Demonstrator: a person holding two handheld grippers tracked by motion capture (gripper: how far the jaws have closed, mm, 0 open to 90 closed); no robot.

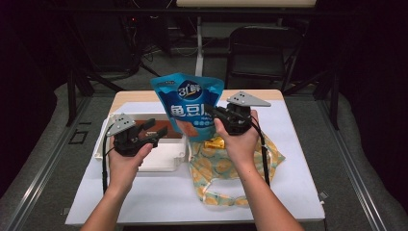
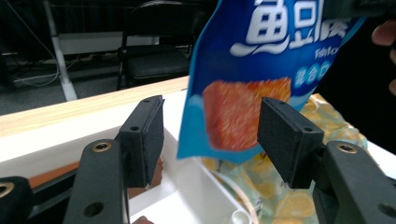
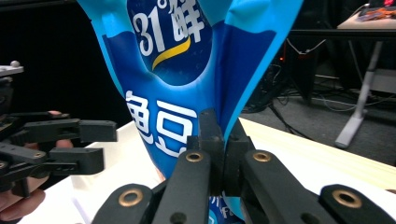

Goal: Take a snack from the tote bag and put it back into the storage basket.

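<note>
blue pouch [image 1: 188, 98], lemon-print yellow bag [image 1: 226, 166], white tray [image 1: 163, 155]

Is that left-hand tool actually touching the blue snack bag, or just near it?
Apart. In the left gripper view the left tool stands open, and the blue bag hangs beyond its jaws; the right tool is what pinches the bag.
</note>
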